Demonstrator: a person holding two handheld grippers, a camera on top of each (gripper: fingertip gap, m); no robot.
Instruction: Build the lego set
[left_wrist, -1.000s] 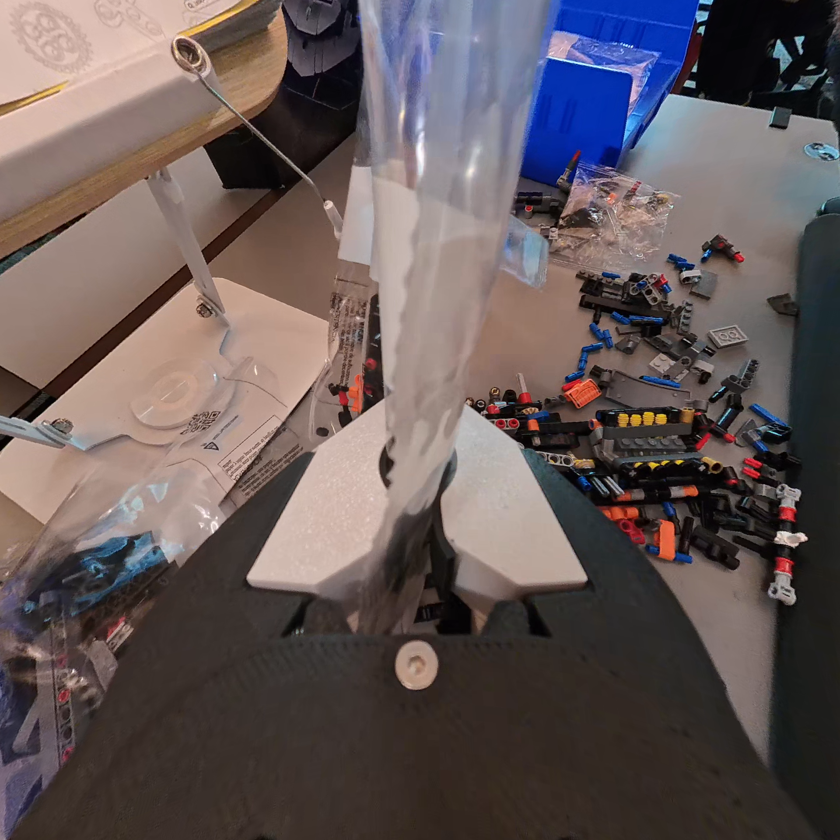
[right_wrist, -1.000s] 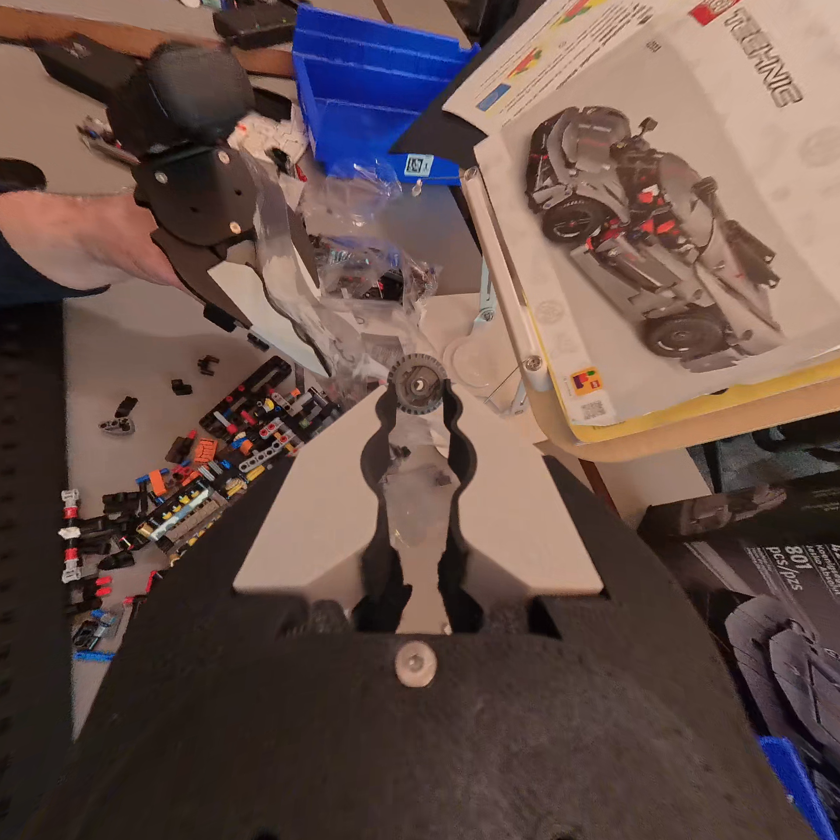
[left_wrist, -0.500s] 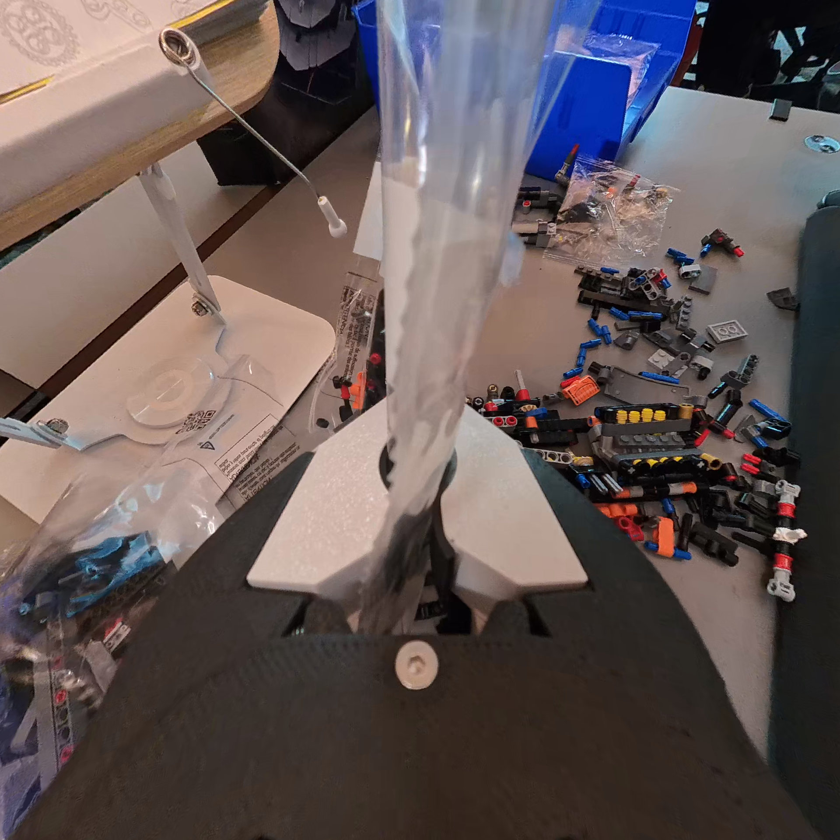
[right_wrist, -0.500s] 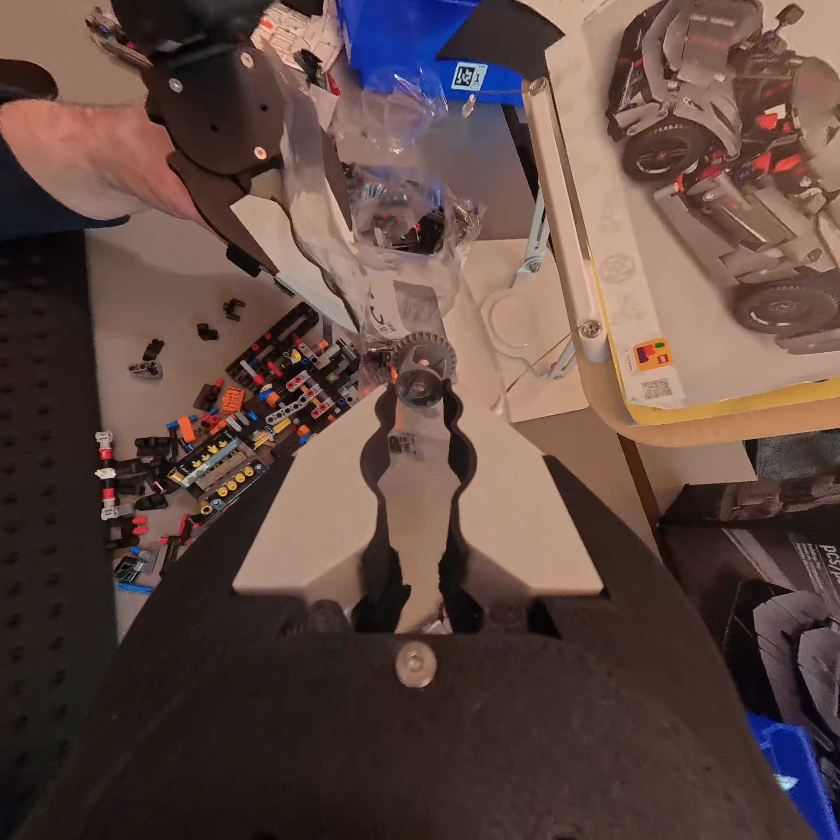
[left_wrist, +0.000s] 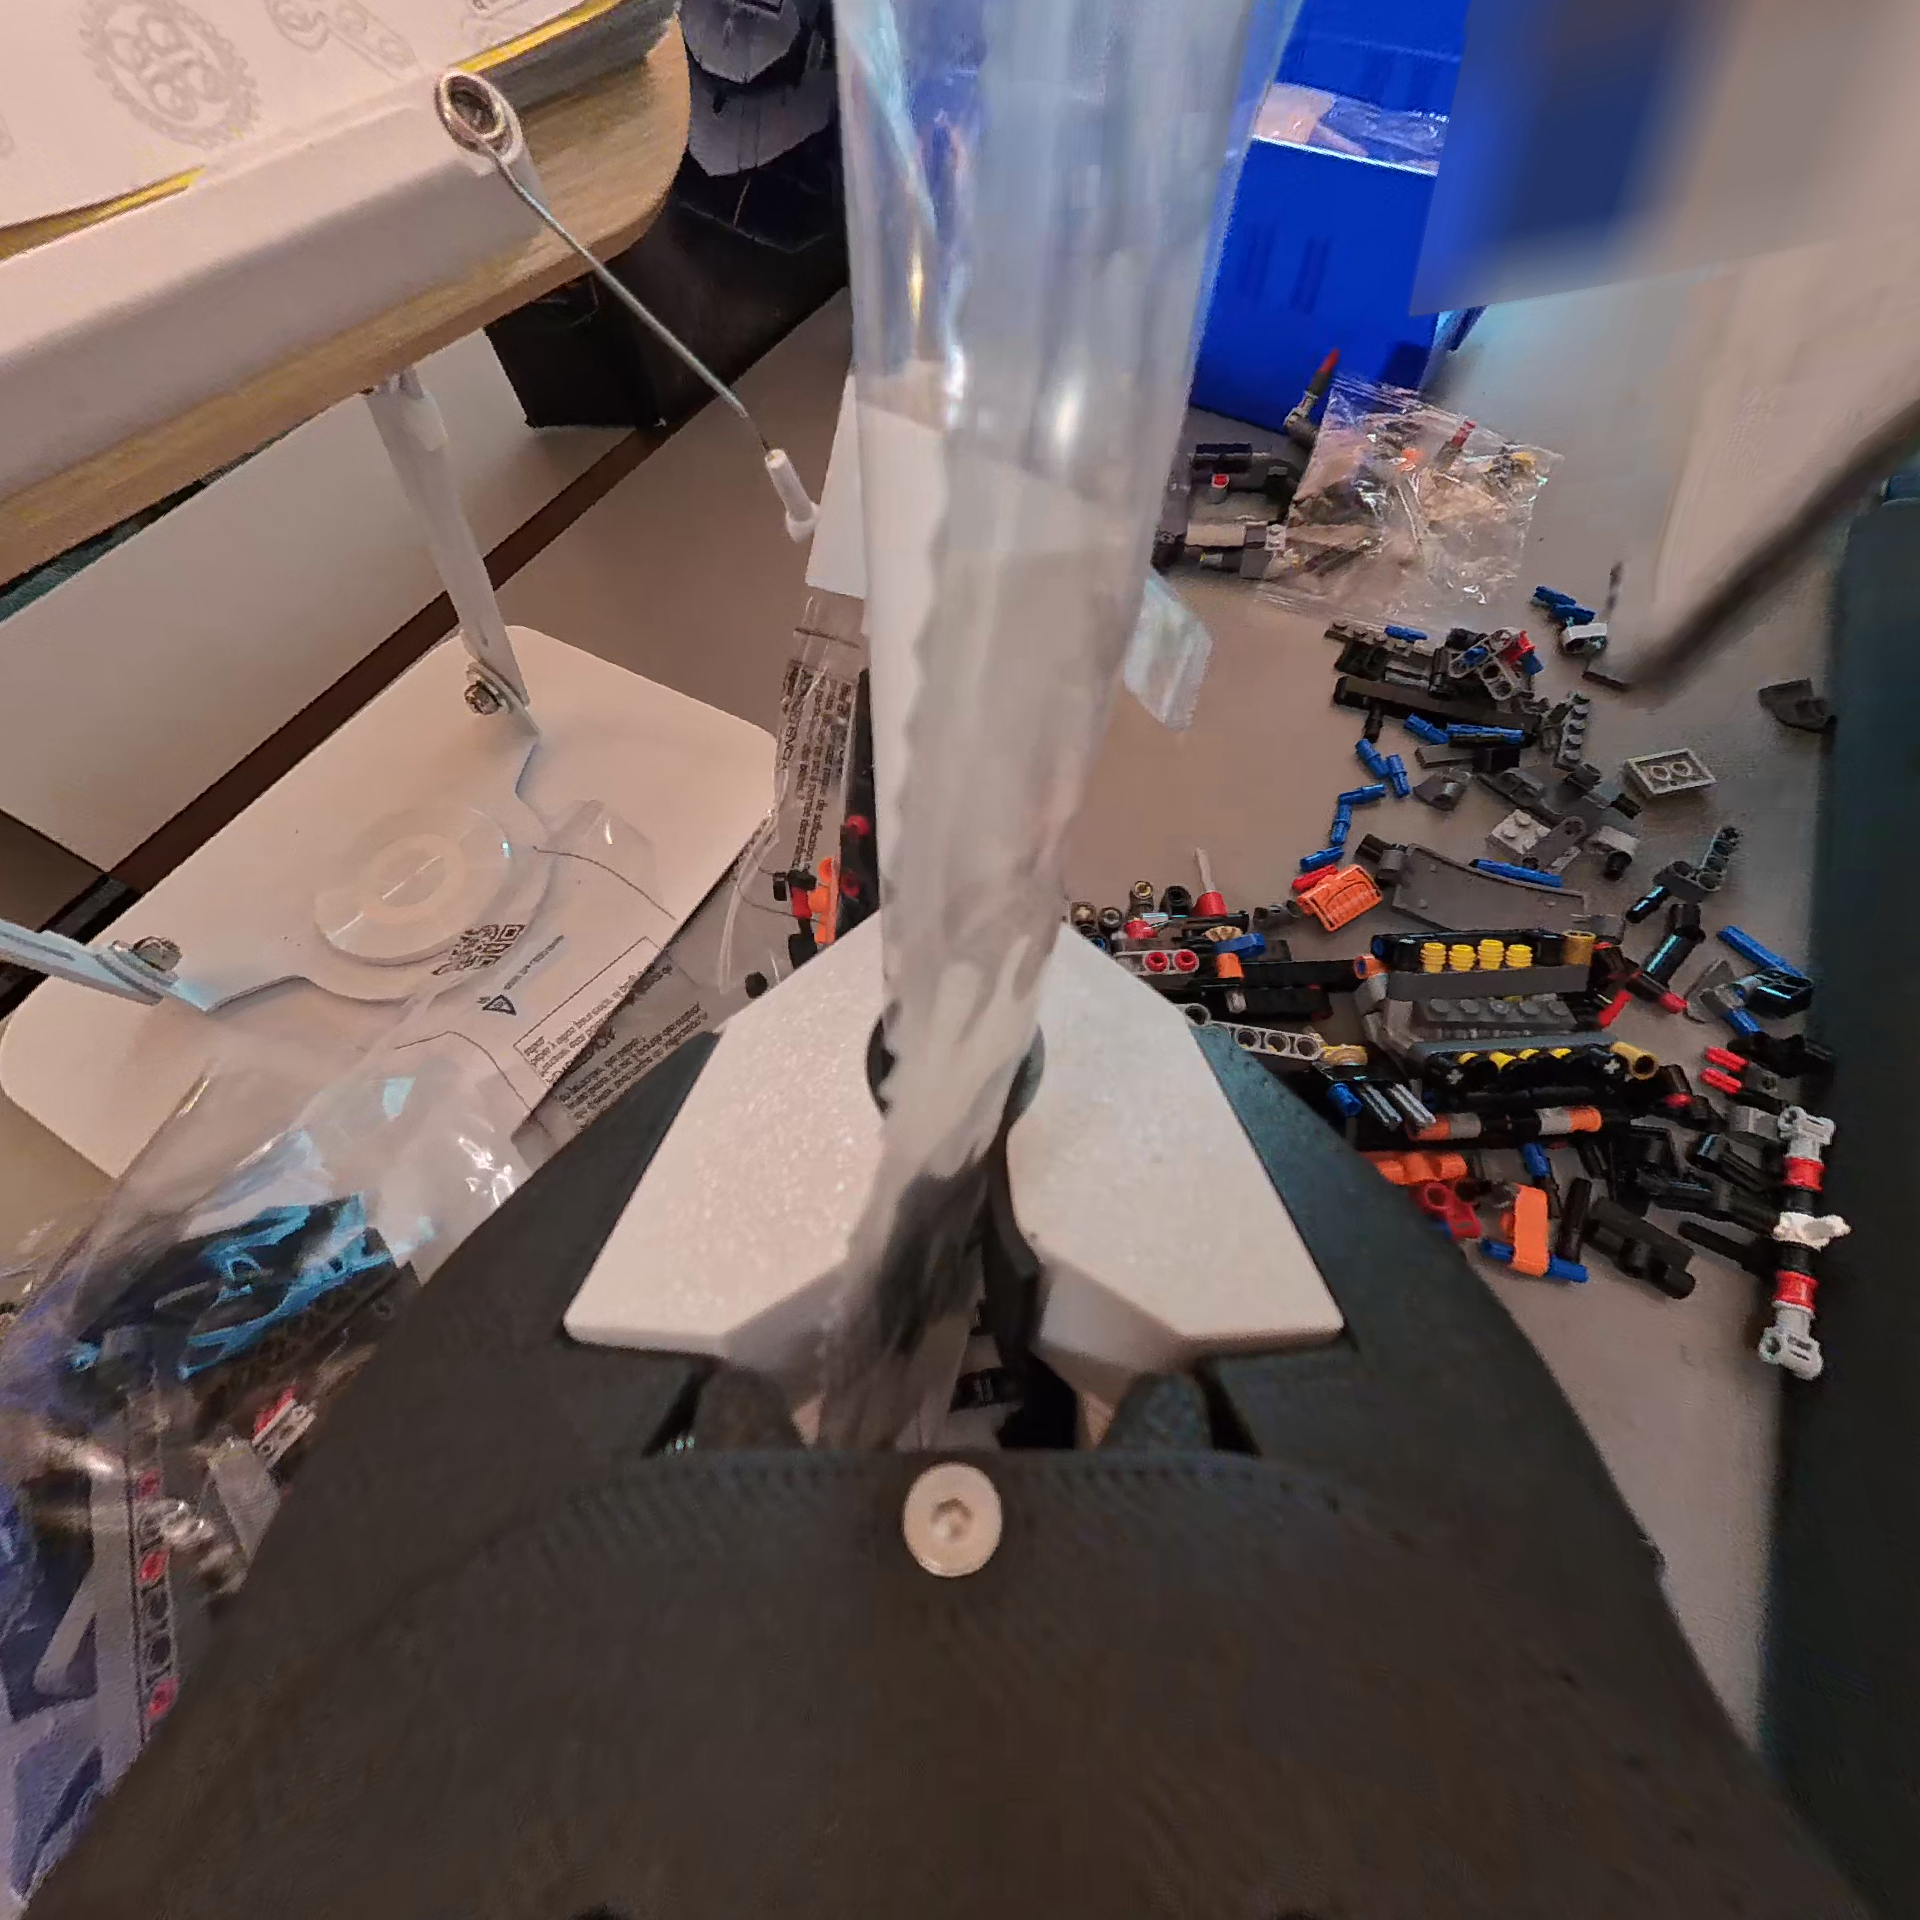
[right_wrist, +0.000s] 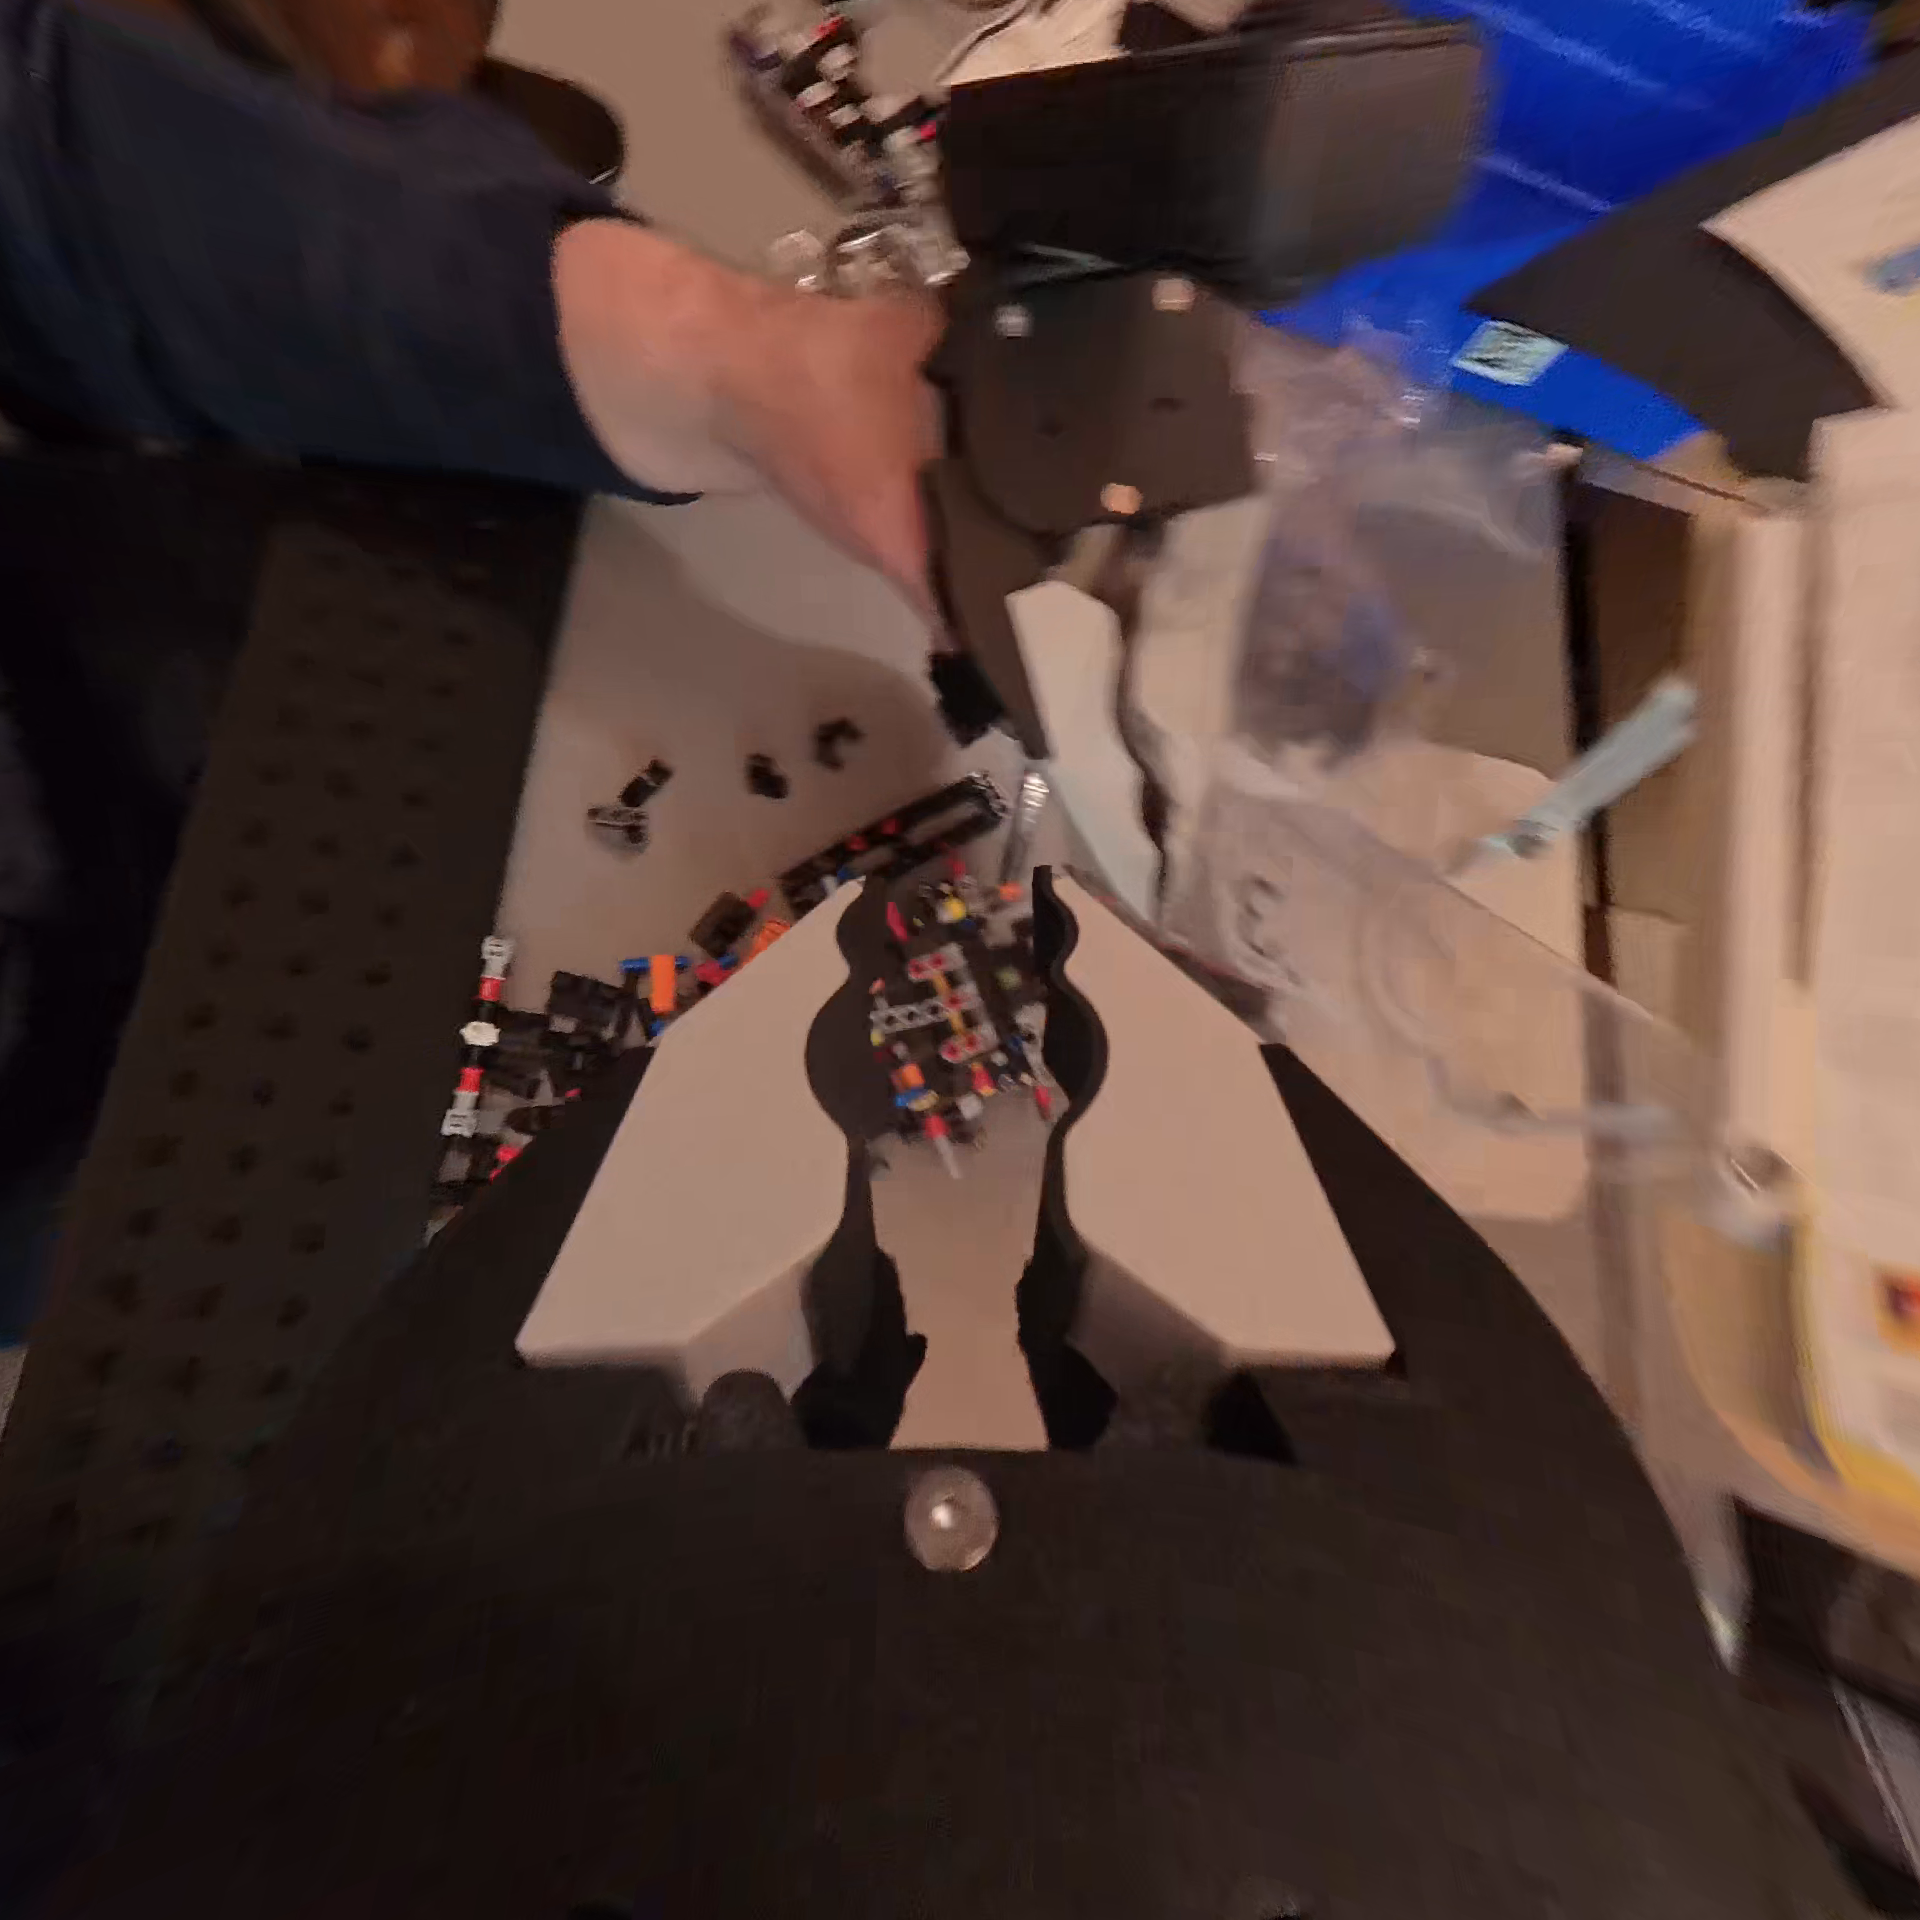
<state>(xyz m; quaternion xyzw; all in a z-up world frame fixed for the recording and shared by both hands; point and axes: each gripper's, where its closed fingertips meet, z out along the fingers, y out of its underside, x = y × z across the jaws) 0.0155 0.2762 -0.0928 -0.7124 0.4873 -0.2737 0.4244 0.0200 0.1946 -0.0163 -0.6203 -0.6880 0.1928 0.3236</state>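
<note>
Left hand-held gripper (left_wrist: 956, 1049): clenched on clear plastic bag (left_wrist: 997, 582), long axis rising straight ahead
Right hand-held gripper (right_wrist: 951, 883): released, empty (view blurred)
Loose lego pieces (left_wrist: 1496, 997): on bench (left_wrist: 1247, 769), directly below right gripper, nearer it

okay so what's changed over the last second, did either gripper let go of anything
The right hand-held gripper swung left, off the instruction booklet and over the loose lego pieces. The small gear it held at its tips is gone, so it was seemingly released; where it landed isn't visible. The left hand-held gripper stays shut on the clear plastic bag, barely moved.
</note>
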